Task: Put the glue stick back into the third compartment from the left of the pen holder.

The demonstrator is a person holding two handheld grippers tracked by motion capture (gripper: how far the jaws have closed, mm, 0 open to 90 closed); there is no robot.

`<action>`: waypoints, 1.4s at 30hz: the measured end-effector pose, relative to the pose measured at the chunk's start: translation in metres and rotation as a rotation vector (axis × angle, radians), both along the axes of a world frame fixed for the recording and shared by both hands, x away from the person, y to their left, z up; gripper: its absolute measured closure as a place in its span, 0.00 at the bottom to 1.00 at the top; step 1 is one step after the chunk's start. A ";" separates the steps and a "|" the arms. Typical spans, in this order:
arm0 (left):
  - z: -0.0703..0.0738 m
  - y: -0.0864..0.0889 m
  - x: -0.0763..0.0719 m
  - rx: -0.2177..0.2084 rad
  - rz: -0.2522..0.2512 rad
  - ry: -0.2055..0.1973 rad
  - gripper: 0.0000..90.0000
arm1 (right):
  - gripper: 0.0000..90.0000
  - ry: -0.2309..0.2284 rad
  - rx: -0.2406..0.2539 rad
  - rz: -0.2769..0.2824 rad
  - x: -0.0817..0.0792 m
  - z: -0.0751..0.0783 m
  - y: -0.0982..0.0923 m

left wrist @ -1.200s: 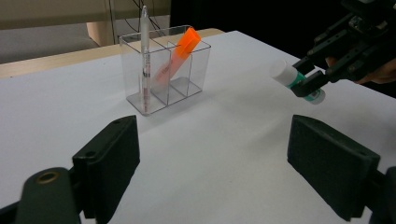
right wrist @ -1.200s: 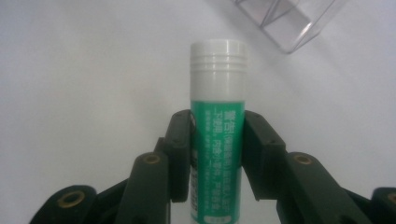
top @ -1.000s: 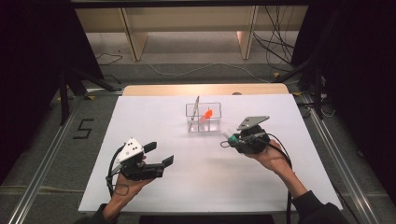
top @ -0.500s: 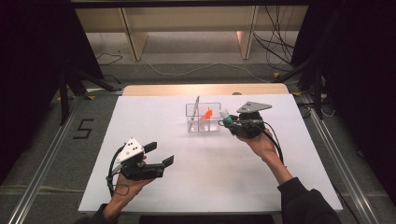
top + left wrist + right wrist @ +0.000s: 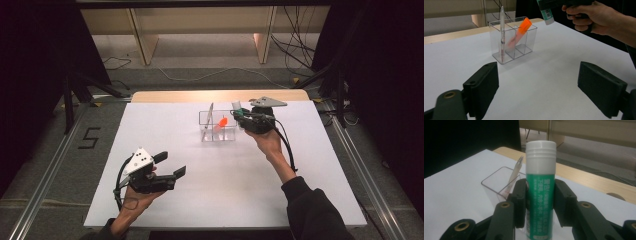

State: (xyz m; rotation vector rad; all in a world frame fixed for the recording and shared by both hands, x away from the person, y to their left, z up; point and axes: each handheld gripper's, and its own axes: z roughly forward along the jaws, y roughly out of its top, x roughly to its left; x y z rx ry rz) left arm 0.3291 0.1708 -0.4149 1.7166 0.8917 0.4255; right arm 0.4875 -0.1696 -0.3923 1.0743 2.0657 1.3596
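Observation:
A green glue stick with a white cap (image 5: 540, 192) stands upright between the jaws of my right gripper (image 5: 539, 202), which is shut on it. In the high view the right gripper (image 5: 239, 116) hovers at the right end of a clear three-part pen holder (image 5: 218, 126) at the table's far middle. The holder (image 5: 512, 40) contains an orange highlighter (image 5: 520, 31) leaning in one compartment and a thin clear pen (image 5: 502, 30) standing in the end one. The glue stick (image 5: 546, 12) hangs above and right of the holder. My left gripper (image 5: 169, 165) rests open near the front left, empty.
The white table sheet (image 5: 225, 175) leaves wide room between the two hands. A wooden table edge (image 5: 200, 96) runs behind the holder. Shelf legs and cables lie on the floor beyond. A "5" mark (image 5: 90, 137) sits on the floor at left.
My right gripper has carried the glue stick away from me and leftward, from beside the holder's right to its far right end. The left gripper has stayed in place.

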 end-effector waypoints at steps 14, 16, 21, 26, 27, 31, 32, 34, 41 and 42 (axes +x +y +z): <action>0.001 0.004 0.000 -0.017 0.012 -0.017 0.19 | 0.73 -0.016 0.060 -0.038 0.027 -0.006 0.016; 0.001 0.004 0.000 -0.016 0.012 -0.018 0.19 | 0.73 -0.018 0.062 -0.038 0.028 -0.007 0.017; 0.001 0.003 -0.001 -0.020 0.012 -0.017 0.19 | 0.73 -0.017 0.068 -0.046 0.033 -0.011 0.022; 0.001 0.003 -0.001 -0.020 0.011 -0.017 0.19 | 0.73 -0.010 0.076 -0.053 0.038 -0.014 0.026; 0.001 0.003 -0.001 -0.020 0.012 -0.018 0.19 | 0.73 -0.007 0.078 -0.055 0.038 -0.015 0.026; 0.001 0.003 -0.001 -0.021 0.011 -0.018 0.19 | 0.73 -0.005 0.075 -0.058 0.039 -0.017 0.028; 0.001 0.003 -0.001 -0.021 0.011 -0.018 0.19 | 0.73 -0.006 0.070 -0.061 0.040 -0.018 0.028; 0.001 0.003 -0.001 -0.017 0.009 -0.020 0.19 | 0.73 0.003 0.076 -0.068 0.042 -0.021 0.029; 0.002 0.003 -0.001 -0.020 0.008 -0.020 0.19 | 0.73 0.012 0.077 -0.073 0.044 -0.026 0.032; 0.002 0.003 -0.001 -0.018 0.007 -0.021 0.19 | 0.73 0.014 0.077 -0.072 0.044 -0.027 0.032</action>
